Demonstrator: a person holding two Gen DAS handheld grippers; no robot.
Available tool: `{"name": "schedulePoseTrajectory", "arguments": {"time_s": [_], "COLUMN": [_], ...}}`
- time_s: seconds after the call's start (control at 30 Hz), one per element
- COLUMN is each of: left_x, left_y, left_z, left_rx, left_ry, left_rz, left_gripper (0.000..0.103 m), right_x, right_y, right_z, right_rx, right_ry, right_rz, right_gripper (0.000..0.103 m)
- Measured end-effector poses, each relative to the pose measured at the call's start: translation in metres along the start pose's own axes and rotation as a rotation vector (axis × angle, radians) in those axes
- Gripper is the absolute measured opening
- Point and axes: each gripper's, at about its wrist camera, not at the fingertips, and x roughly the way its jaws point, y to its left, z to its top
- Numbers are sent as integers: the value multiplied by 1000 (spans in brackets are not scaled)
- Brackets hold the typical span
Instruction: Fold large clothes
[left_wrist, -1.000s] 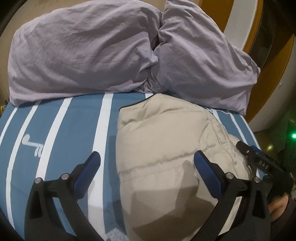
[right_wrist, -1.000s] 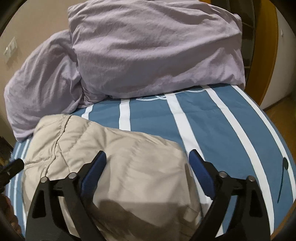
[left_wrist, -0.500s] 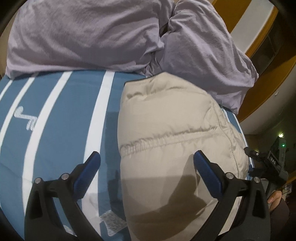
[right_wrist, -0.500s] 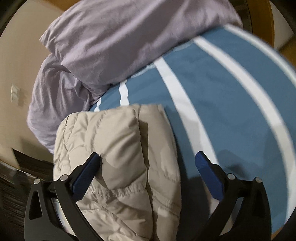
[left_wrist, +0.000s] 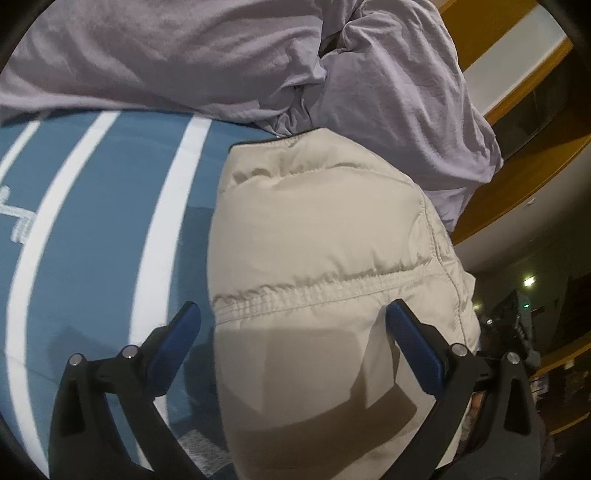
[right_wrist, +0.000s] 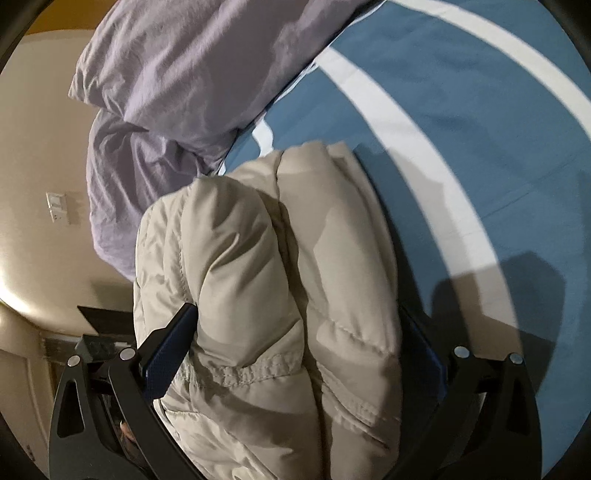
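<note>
Straddling a folded beige puffer jacket (right_wrist: 280, 295) with the right tongs (right_wrist: 295, 343), spread to full width, one blue pad on either side of the bundle; pads near the fabric, contact not clear, no squeeze evident. Left tongs (left_wrist: 291, 332) likewise spread wide, hovering above the same jacket's (left_wrist: 325, 240) quilted panel near an elastic seam, one finger over the blue-and-white striped bedsheet (left_wrist: 92, 221), the other over the jacket. Jacket resting on the bed, already doubled into a thick stack, far end touching the lilac pillows (left_wrist: 221, 55). Judged stage: fold essentially made, now tidying or gripping the bundle for one more fold or a shift. Next move likely calls for closing the right tongs across all layers together, low enough to catch the bottom layer, slippery puffy fabric apt to spring open otherwise.
</note>
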Motion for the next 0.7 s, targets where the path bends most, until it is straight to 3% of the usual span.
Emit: {"name": "schedulePoseTrajectory", "arguments": {"time_s": [0.17, 0.47, 0.7], "left_x": [13, 25, 13], "left_y": [14, 23, 24], "left_z": [2, 8, 18], "left_rx": [-86, -159, -158], "left_ry": [33, 49, 33], "left_rz": [-96, -149, -183], "left_gripper": [101, 101, 80], "right_x": [9, 15, 17], "right_y": [-6, -8, -3], "right_z": [-1, -2, -1], "right_rx": [25, 36, 34], "right_ry": [30, 32, 25], "right_rz": [40, 78, 158], "right_gripper": [102, 102, 77]}}
